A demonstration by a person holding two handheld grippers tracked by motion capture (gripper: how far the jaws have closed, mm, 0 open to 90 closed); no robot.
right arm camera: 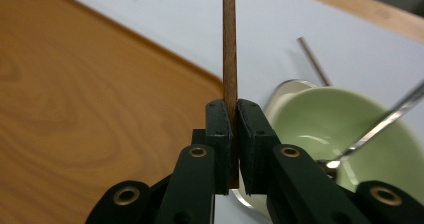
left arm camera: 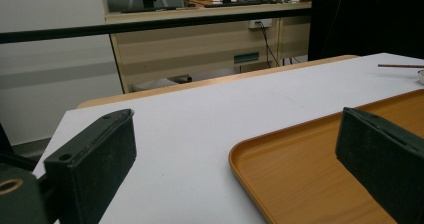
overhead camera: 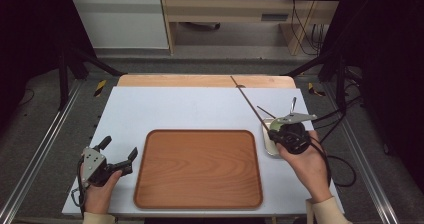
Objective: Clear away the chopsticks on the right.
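1. At the counter's right edge: right gripper, jaws clamped on a brown chopstick that runs up and away between them, above a green bowl.
2. Bowl: holds a metal utensil; a second chopstick lies just behind it.
3. Centre: wooden tray, bare.
4. Left of tray: left gripper, jaws wide apart, holding nothing, one jaw over the tray's rim.
5. Writing: none legible; screens beyond the counter are too blurred to read.

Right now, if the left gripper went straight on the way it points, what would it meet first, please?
Probably the wooden tray's near rim, which lies just ahead between the open jaws of the left gripper, though its height over the table is unclear.
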